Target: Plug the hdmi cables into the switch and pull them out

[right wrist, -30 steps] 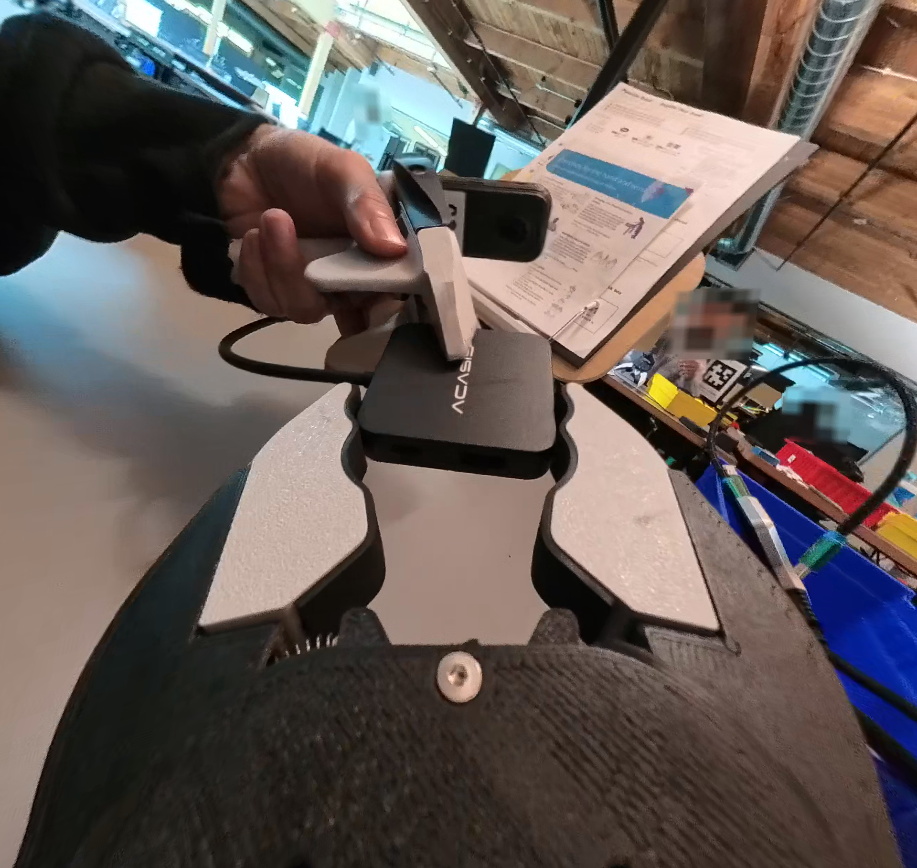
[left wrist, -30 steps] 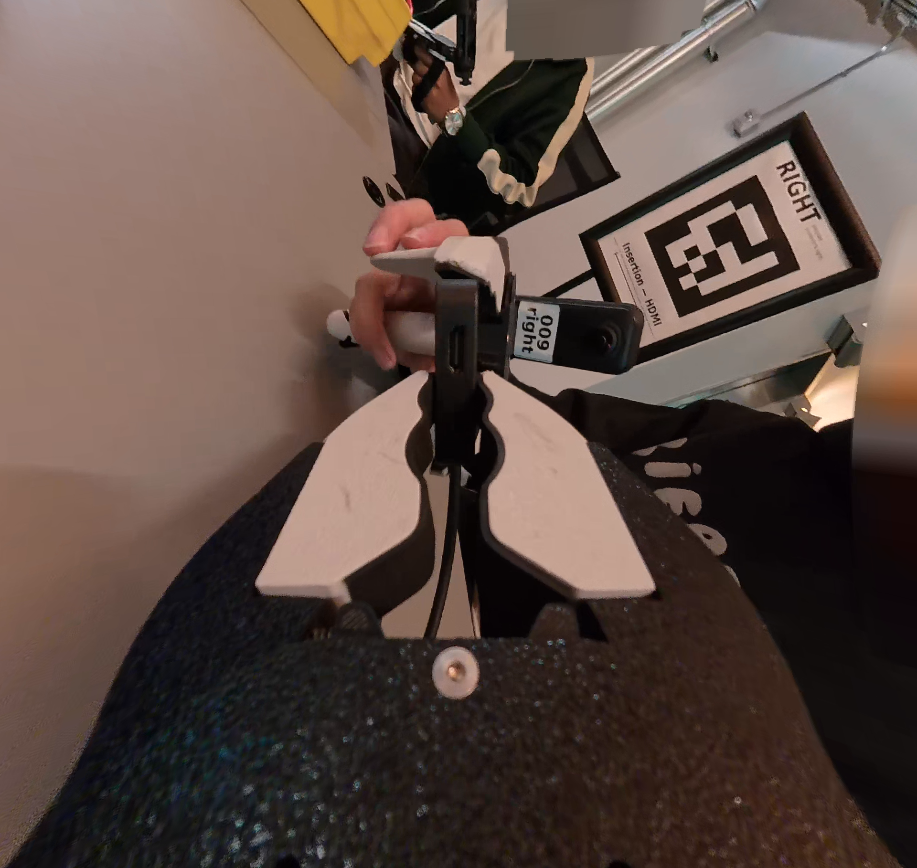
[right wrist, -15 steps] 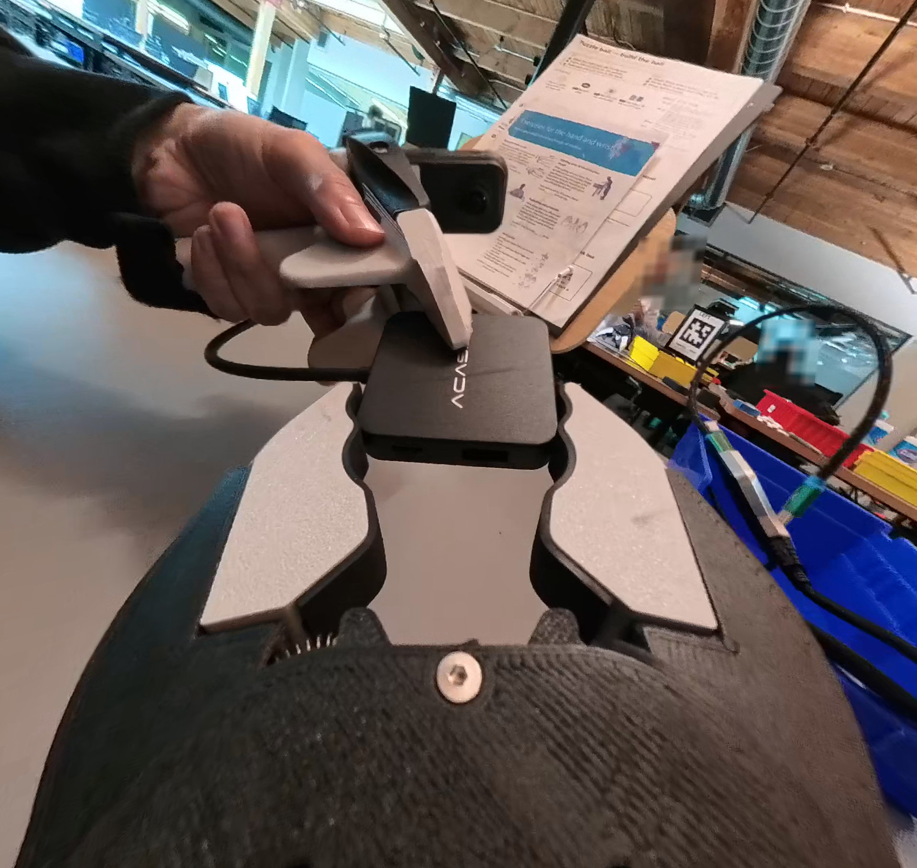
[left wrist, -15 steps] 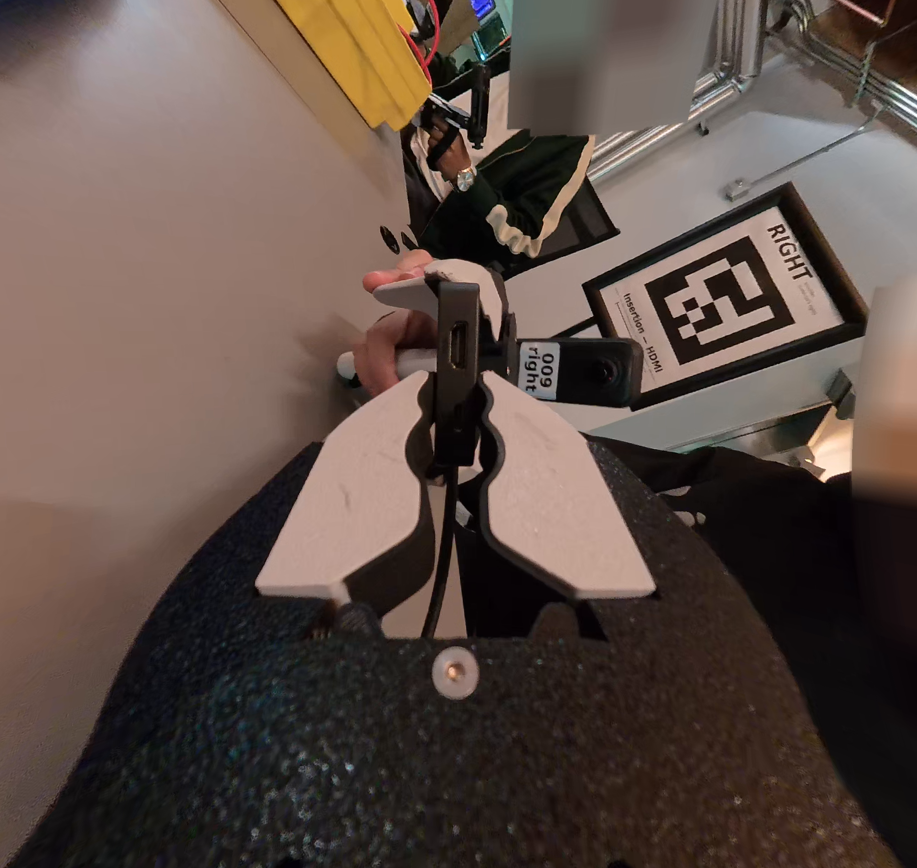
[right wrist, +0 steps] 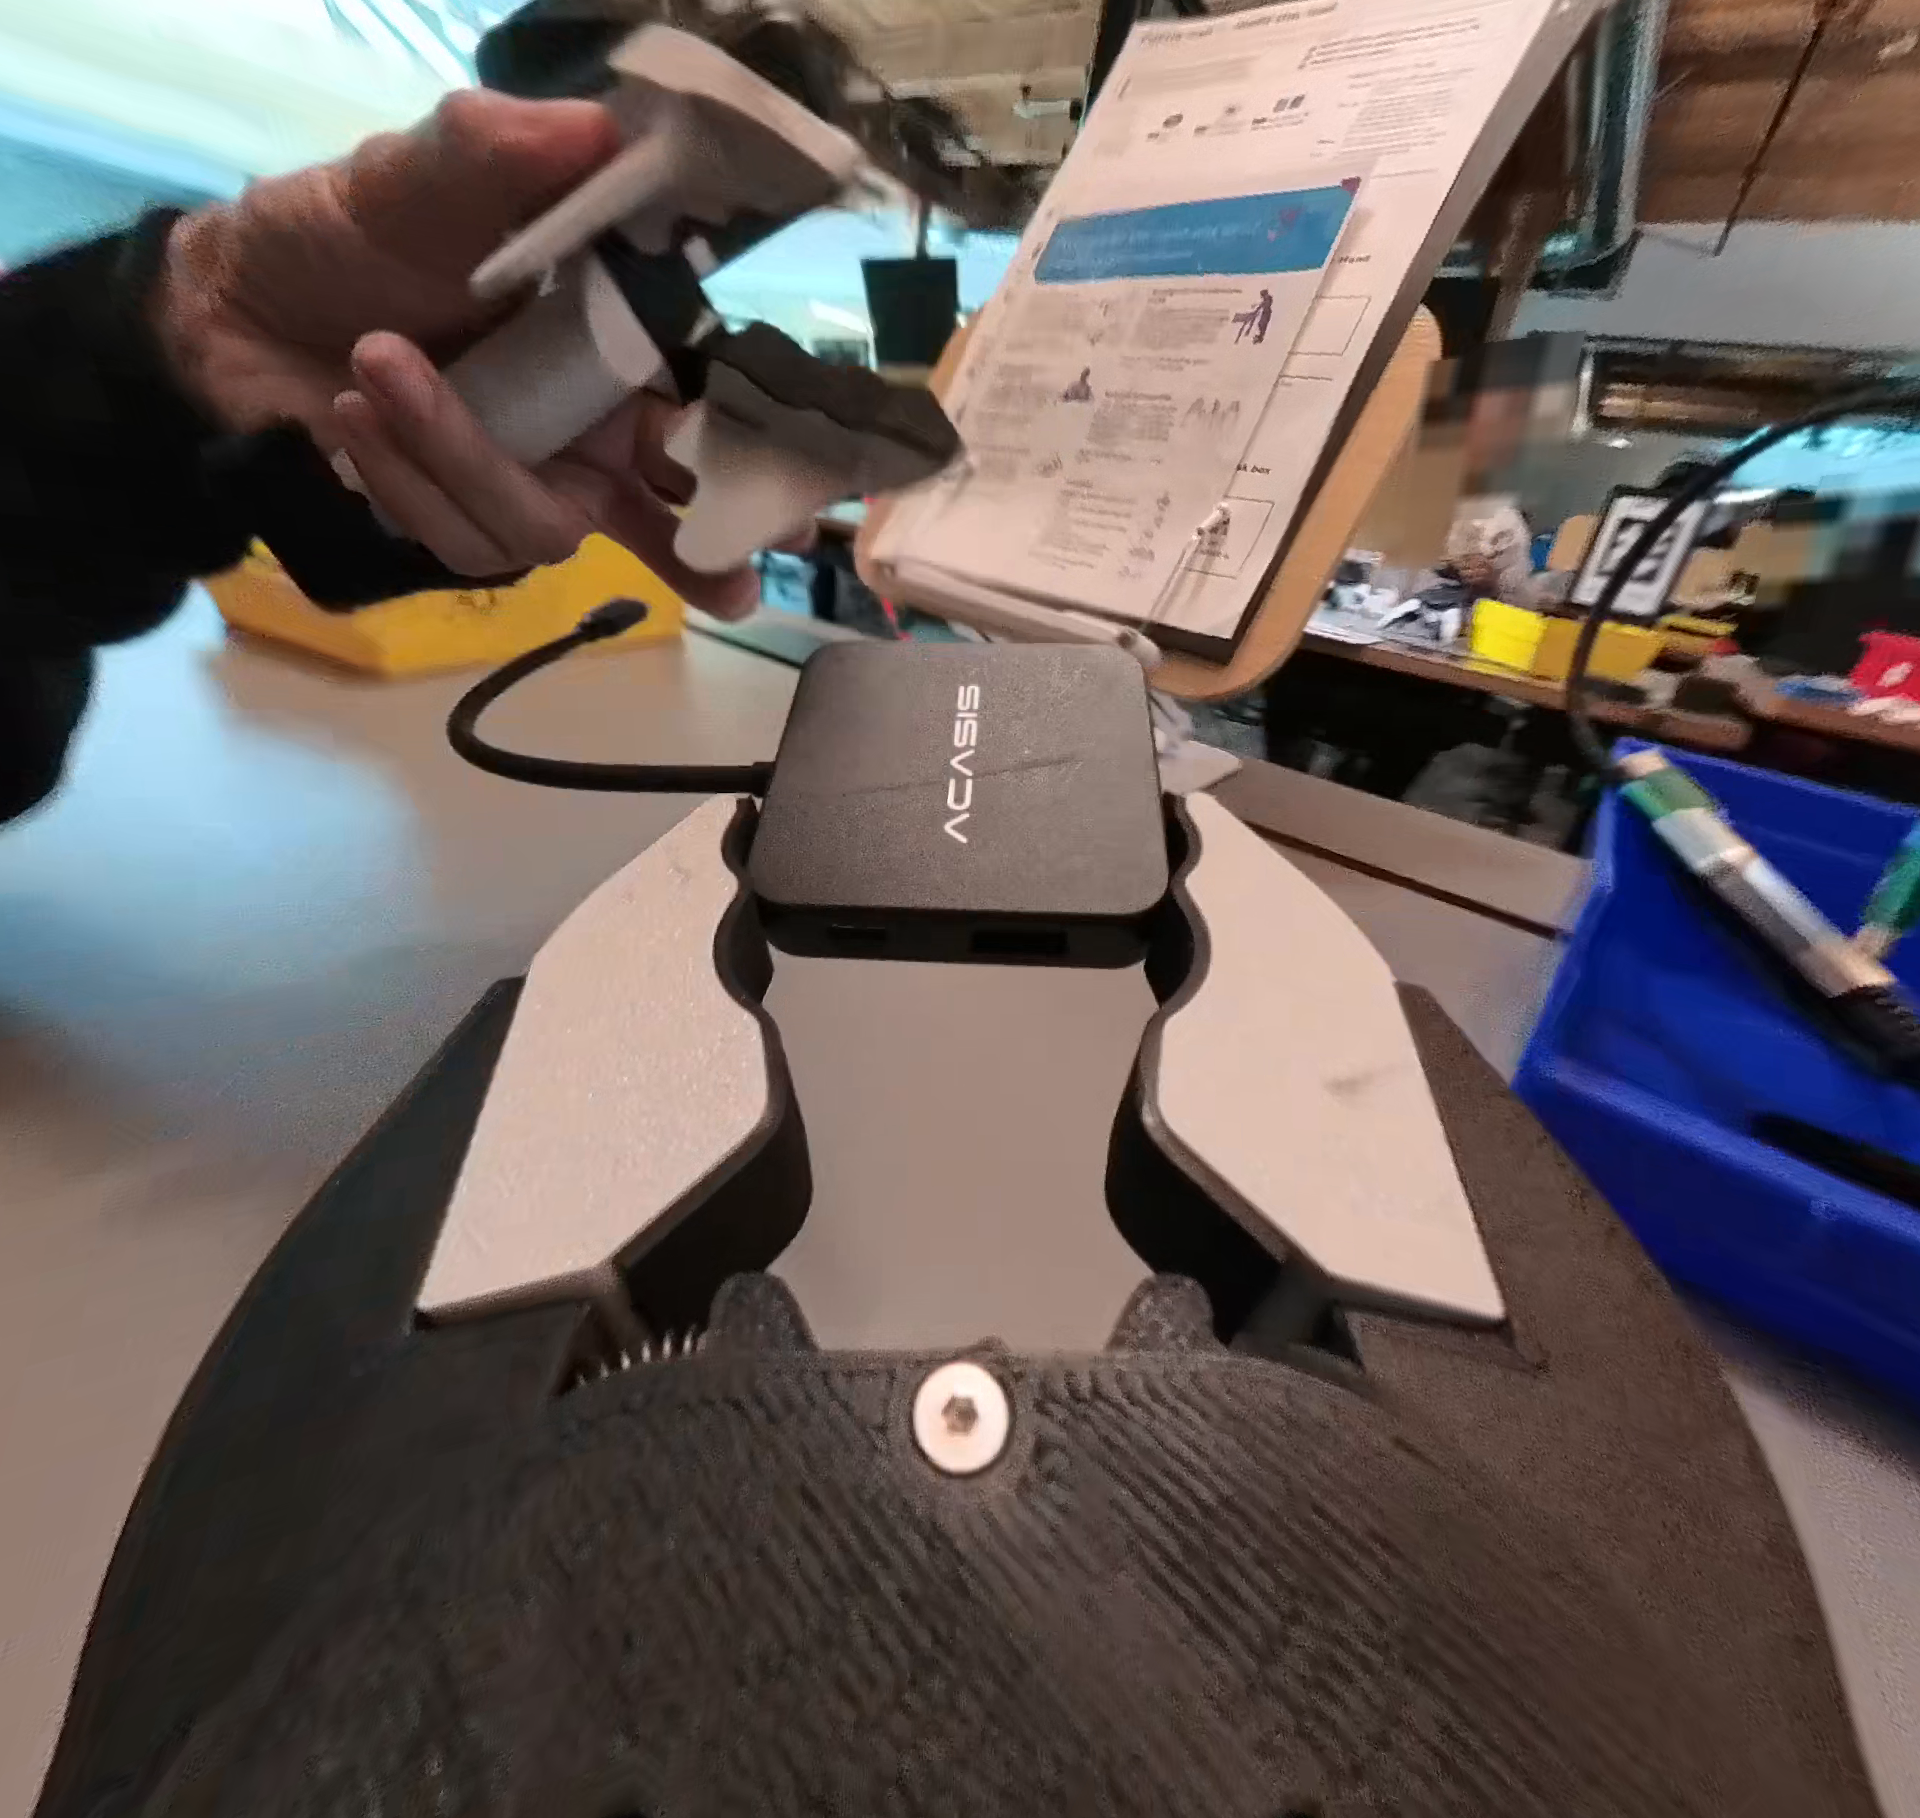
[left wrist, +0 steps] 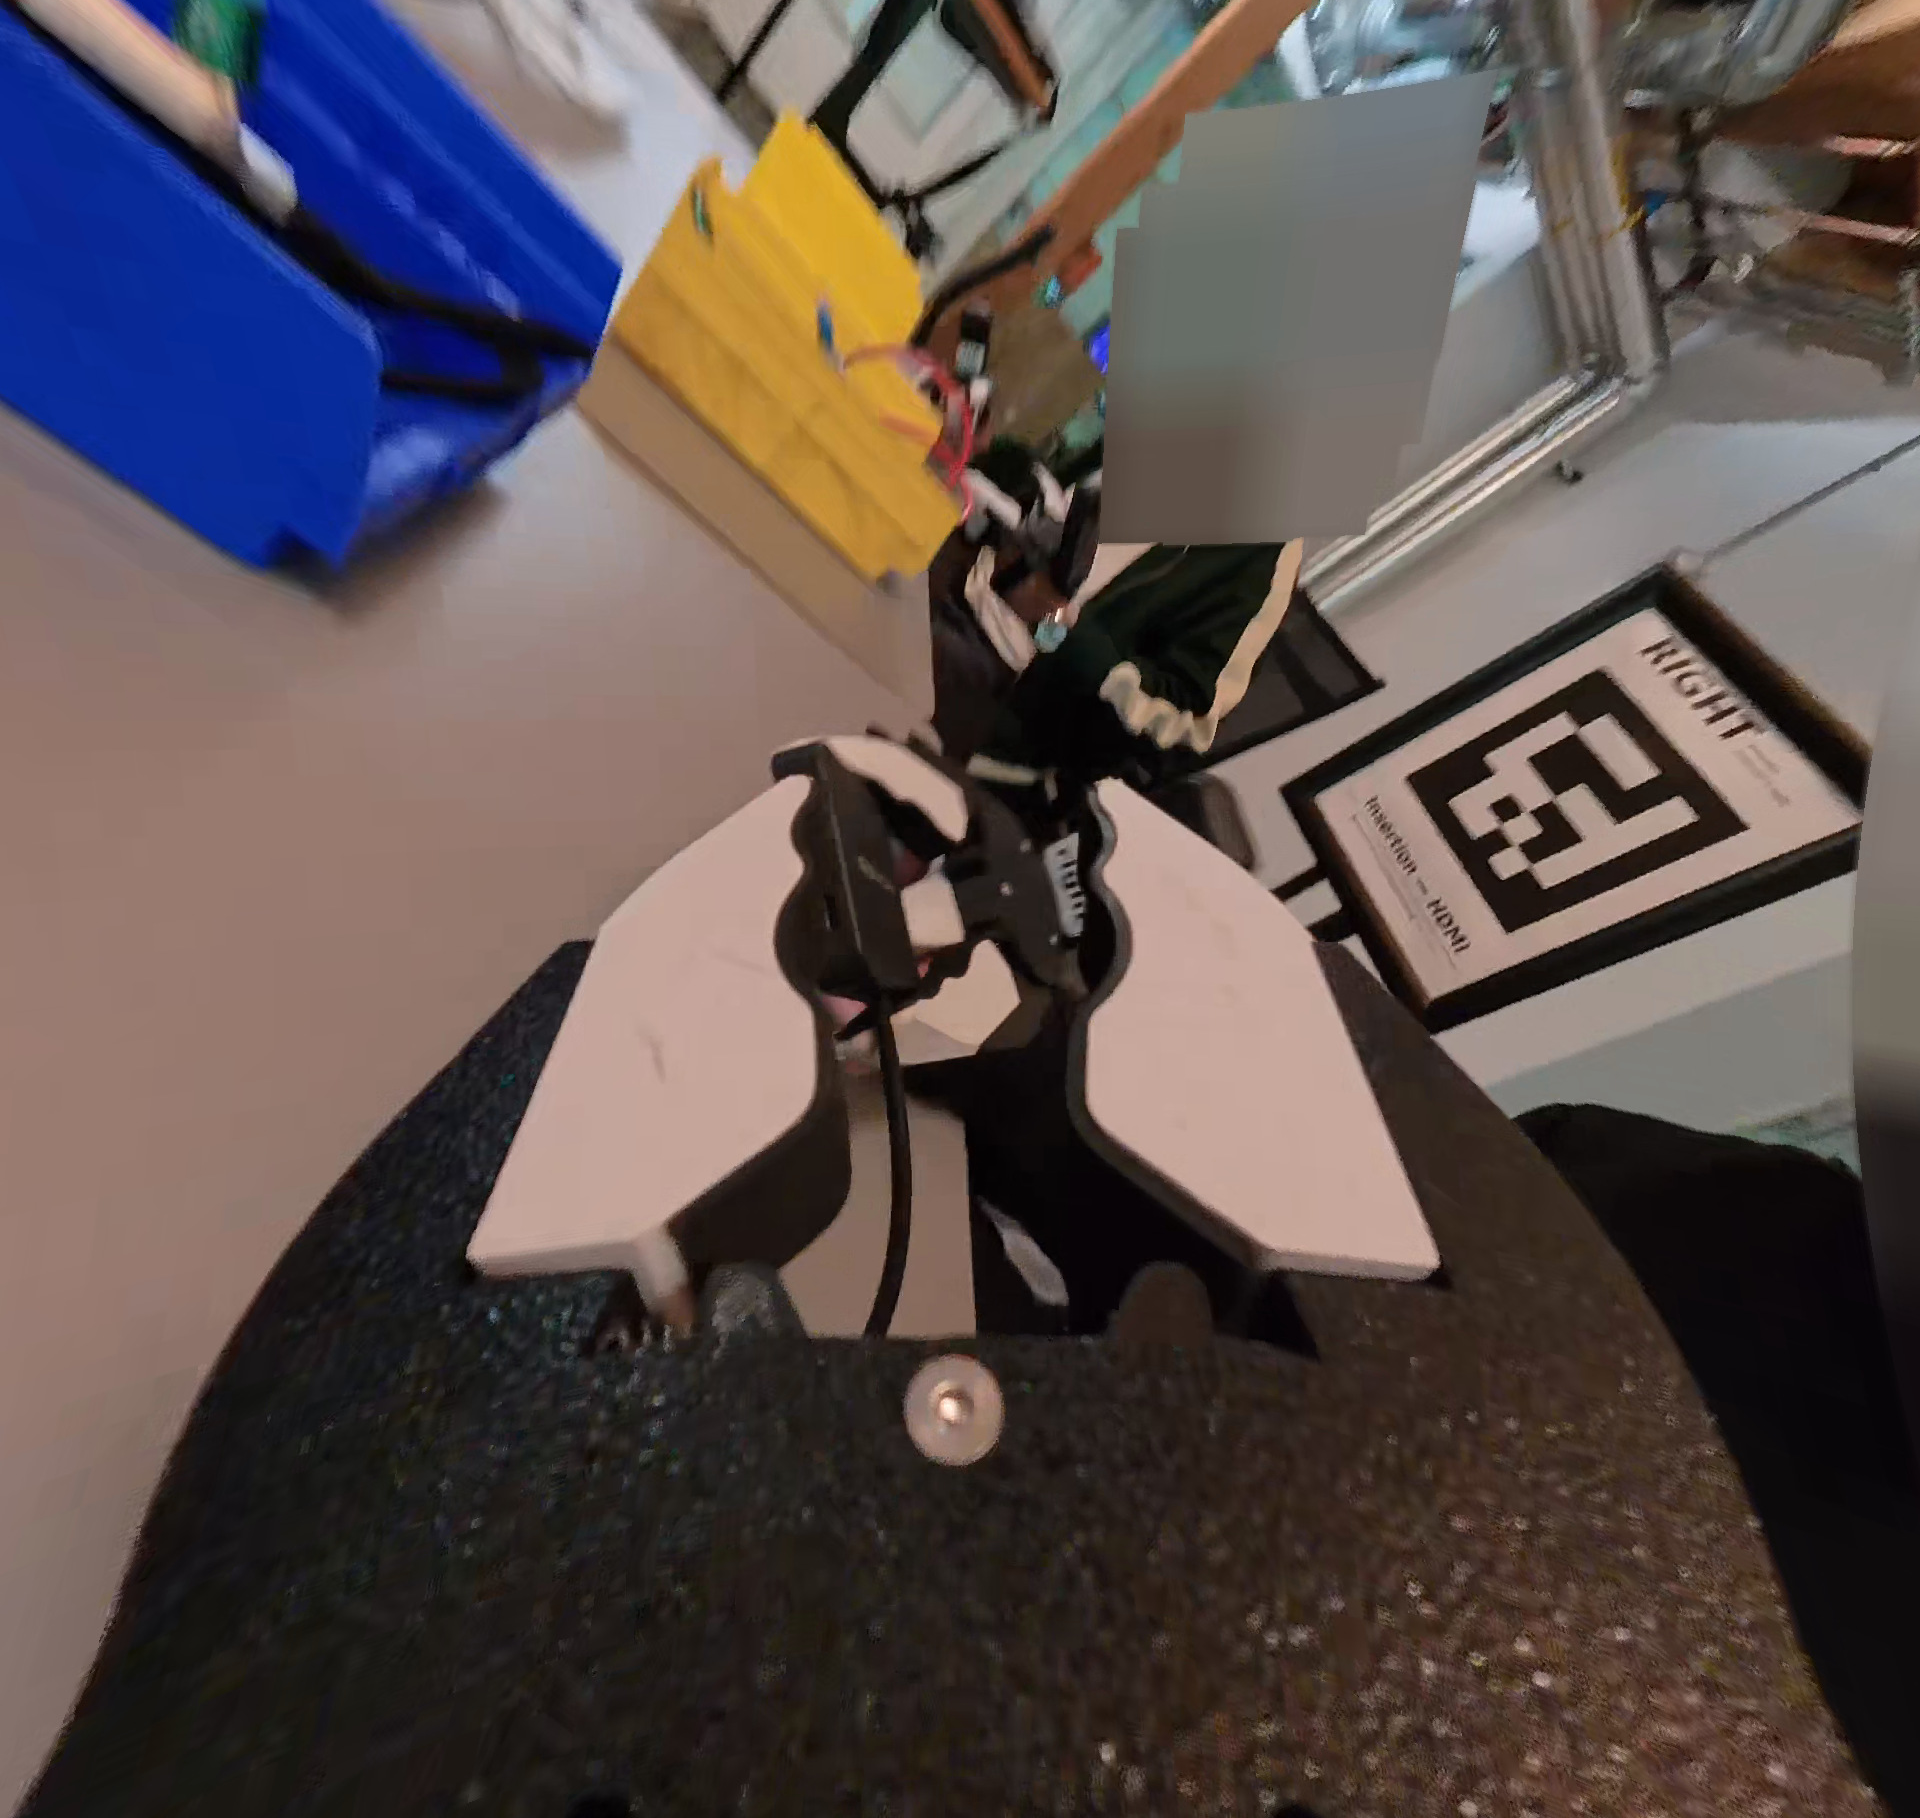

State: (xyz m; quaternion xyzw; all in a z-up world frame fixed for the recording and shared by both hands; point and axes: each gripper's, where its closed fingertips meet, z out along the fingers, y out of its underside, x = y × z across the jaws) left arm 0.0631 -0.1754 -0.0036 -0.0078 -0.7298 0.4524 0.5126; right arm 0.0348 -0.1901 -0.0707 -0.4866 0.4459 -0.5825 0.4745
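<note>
The right gripper [right wrist: 961, 833] clamps the switch [right wrist: 956, 802] by its sides above the table [right wrist: 260, 885]. The left gripper [left wrist: 951, 838] is spread wide, holding nothing. Both near ports look empty (no HDMI cable visibly plugged), so plugging seems ahead. Bare table lies left; a blue bin [right wrist: 1714, 1093] crowds the right.

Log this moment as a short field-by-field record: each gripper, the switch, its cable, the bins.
right gripper: shut on the flat black square switch, gripping its two sides
left gripper: open, lifted above the switch
switch ports: two on the near edge, both unplugged
thin black cable: loose plug end lying on the grey table
blue plastic bin: right of the switch
yellow plastic bin: beyond the cable
</note>
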